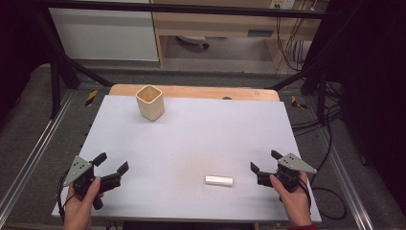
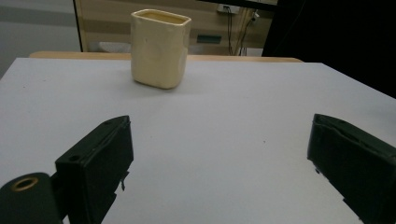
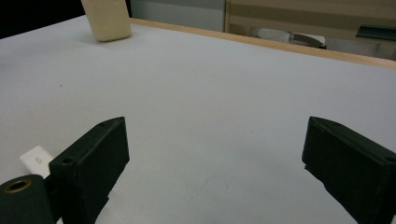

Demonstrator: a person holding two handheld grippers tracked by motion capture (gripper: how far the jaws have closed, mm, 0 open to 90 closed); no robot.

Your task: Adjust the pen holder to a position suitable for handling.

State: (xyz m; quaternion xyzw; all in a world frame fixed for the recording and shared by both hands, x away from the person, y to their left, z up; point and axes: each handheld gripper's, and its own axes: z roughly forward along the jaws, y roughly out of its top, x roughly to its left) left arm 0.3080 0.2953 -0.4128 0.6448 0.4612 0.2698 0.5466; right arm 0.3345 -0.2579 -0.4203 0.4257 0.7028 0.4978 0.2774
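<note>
On the pale worktop [image 1: 191, 139] a small white cylinder [image 1: 219, 180] lies on its side near the front edge, just left of the right gripper [image 1: 264, 161], outside its jaws. In the right gripper view its end [image 3: 36, 159] peeks beside the left jaw. Both grippers hold nothing, jaws spread wide. The left gripper [image 1: 112, 163] rests at the front left, well apart from the cylinder. A cream cup [image 1: 150, 102] stands upright at the far edge, straight ahead of the left gripper's jaws [image 2: 160, 48].
</note>
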